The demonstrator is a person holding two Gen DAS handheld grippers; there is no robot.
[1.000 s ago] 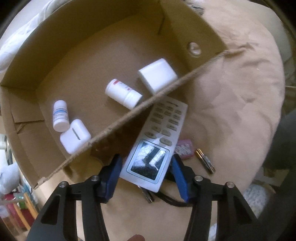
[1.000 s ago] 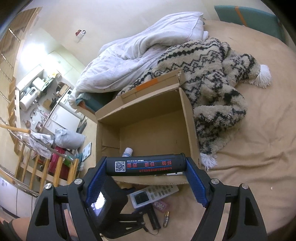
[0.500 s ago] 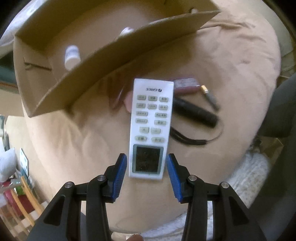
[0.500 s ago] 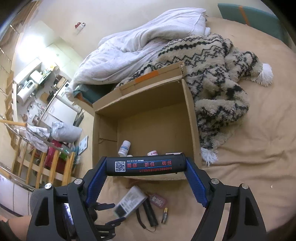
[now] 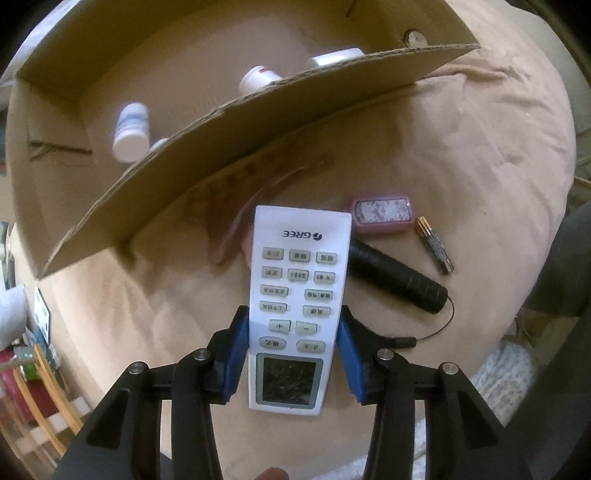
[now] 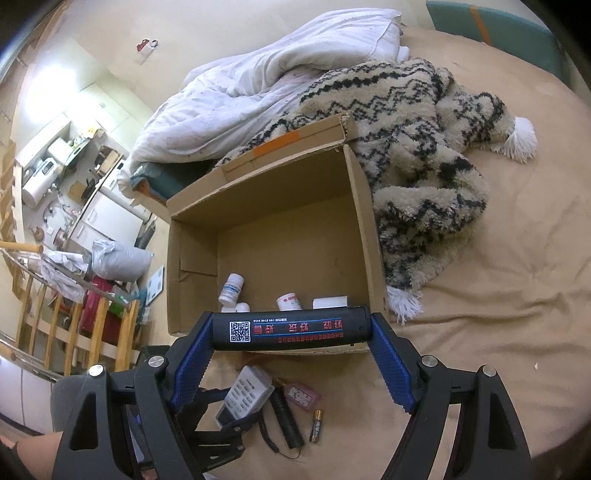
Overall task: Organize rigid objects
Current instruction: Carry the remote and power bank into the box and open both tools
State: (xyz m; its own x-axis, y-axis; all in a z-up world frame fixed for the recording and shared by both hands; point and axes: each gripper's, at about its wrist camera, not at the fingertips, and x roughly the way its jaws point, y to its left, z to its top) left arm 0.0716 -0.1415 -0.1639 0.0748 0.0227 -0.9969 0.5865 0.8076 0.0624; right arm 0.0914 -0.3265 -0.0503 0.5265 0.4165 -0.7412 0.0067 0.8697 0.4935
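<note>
Tan bed sheet, crumpled white duvet, zigzag shaggy blanket; cream wall, wooden railing left, bright lit.

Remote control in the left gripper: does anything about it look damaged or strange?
Yes. The small display at the near end of the white Gree remote control looks cracked or scratched, with bright fine lines across the dark glass. The left gripper holds it by both long edges. Its buttons seem intact.
</note>
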